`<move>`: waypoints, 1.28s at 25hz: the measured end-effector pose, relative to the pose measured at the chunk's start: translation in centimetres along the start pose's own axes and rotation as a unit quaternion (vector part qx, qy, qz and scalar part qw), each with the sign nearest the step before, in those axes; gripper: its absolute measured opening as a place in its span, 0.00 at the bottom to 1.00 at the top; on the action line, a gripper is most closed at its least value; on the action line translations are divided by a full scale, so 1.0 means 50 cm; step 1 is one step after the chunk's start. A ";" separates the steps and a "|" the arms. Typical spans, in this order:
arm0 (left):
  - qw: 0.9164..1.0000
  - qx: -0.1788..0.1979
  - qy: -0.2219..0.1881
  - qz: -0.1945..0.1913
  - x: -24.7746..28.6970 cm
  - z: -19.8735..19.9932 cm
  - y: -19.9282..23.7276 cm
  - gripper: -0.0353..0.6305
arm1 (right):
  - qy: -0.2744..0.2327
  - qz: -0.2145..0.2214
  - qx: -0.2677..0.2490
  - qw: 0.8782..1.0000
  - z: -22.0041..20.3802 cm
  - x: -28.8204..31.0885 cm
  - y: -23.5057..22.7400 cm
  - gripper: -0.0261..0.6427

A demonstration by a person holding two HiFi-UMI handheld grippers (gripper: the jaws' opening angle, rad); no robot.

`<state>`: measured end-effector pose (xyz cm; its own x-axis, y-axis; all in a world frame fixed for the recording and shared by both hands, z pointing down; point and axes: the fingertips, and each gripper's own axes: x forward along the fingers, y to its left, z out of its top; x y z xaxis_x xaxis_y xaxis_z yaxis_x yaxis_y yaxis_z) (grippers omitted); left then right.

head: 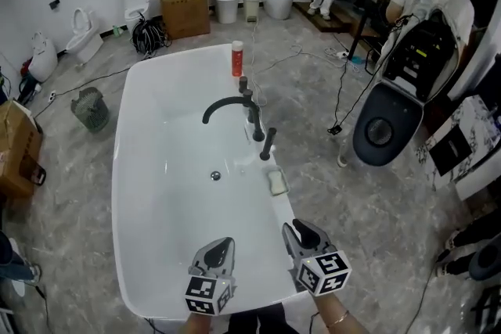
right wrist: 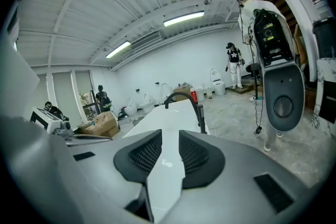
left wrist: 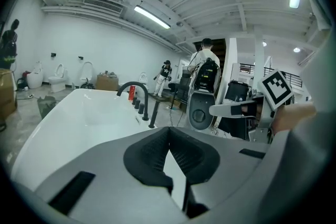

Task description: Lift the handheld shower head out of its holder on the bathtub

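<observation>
The handheld shower head [head: 268, 143] is a slim black stick standing upright in its holder on the right rim of the white bathtub [head: 141, 192], just nearer than the black arched faucet [head: 227, 104]. Both grippers hover over the tub's near end, well short of it. My left gripper [head: 220, 250] is shut, its pads meeting at the tips with nothing in them. My right gripper [head: 301, 235] is open and holds nothing. In the left gripper view the shower head [left wrist: 153, 112] lies ahead of the gripper [left wrist: 169, 131]. The right gripper view has the shower head [right wrist: 203, 122] beyond the gripper [right wrist: 170, 136].
A red bottle [head: 237, 59] and black knobs [head: 249, 98] stand on the rim behind the faucet; a soap dish [head: 277, 182] lies nearer. Right of the tub stands a toilet with a dark lid [head: 383, 129] and floor cables. Toilets, a cardboard box [head: 185, 12] and people line the back.
</observation>
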<state>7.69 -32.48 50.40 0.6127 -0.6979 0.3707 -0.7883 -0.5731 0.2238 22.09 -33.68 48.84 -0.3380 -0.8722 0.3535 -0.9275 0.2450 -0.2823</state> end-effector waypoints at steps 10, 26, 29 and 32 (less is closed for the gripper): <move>0.999 -0.015 0.005 0.039 0.225 -0.025 0.120 0.08 | 0.024 0.017 -0.016 0.999 -0.018 0.309 -0.177 0.20; 0.996 -0.039 0.020 0.072 0.456 -0.140 0.240 0.08 | 0.043 0.015 -0.031 0.998 -0.083 0.686 -0.377 0.25; 0.996 -0.037 0.016 0.079 0.485 -0.150 0.257 0.08 | 0.048 0.012 -0.038 0.998 -0.089 0.731 -0.407 0.26; 0.996 -0.040 0.016 0.082 0.511 -0.165 0.276 0.08 | 0.052 0.013 -0.041 0.998 -0.098 0.778 -0.427 0.27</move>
<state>11.97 -54.69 70.39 0.4738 -0.7649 0.4363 -0.8806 -0.4154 0.2279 27.96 -70.78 73.01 -0.3729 -0.8174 0.4391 -0.9267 0.3043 -0.2204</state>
